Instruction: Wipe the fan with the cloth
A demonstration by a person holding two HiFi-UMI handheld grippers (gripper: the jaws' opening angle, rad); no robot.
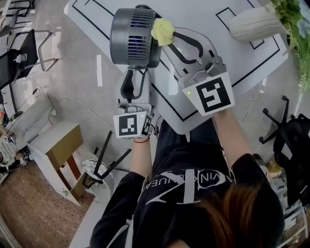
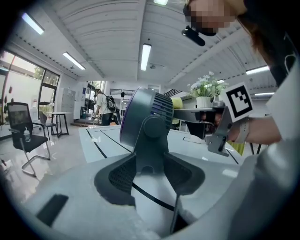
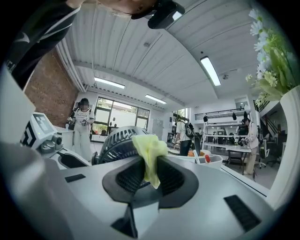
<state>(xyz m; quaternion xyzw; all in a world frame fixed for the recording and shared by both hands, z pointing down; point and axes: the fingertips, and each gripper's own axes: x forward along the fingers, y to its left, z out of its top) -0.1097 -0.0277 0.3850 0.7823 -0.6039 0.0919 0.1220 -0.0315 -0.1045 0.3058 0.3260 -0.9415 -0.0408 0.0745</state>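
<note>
Here, the fan [image 1: 134, 36] stands close to the tabletop's [image 1: 193, 14] near-left edge. Bare surface lies between it and a white vase [image 1: 254, 23] at far right. The left tool [image 1: 134, 81] reaches in almost level, its jaws closed on the fan's stand. The right tool [image 1: 169, 38] pinches a yellow cloth [image 1: 163, 30] against the side of the fan's head.

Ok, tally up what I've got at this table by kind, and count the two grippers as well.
fan: 1
cloth: 1
vase of flowers: 1
grippers: 2, the left gripper on the fan's stand and the right gripper holding the cloth
total: 5
</note>
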